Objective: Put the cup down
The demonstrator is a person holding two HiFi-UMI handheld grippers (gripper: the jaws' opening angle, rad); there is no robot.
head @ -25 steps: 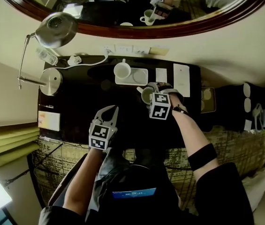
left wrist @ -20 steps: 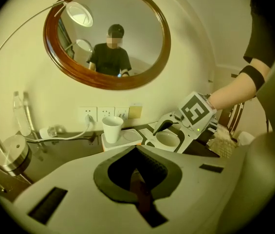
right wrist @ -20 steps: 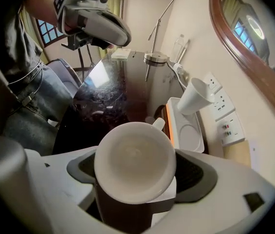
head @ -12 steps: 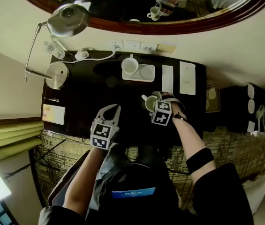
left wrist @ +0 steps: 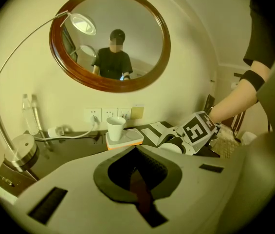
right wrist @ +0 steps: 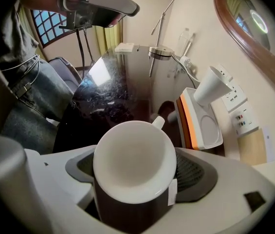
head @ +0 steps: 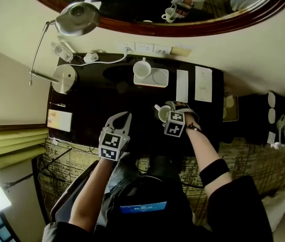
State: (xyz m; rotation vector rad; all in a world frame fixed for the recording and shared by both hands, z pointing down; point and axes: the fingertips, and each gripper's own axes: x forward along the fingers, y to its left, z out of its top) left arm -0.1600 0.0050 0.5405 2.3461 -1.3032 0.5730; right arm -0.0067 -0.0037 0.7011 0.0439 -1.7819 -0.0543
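My right hand-held gripper (head: 168, 113) grips the cup (right wrist: 135, 160) upright, low over the dark desk (head: 94, 102). Set-down looks to be in hand: next I settle its base flat, then let go.

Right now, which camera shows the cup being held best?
The right gripper view: the cup fills it, rim, inside and handle clear between the jaws. The head view shows it small, partly behind the marker cube. The left gripper view shows only a bit of rim.
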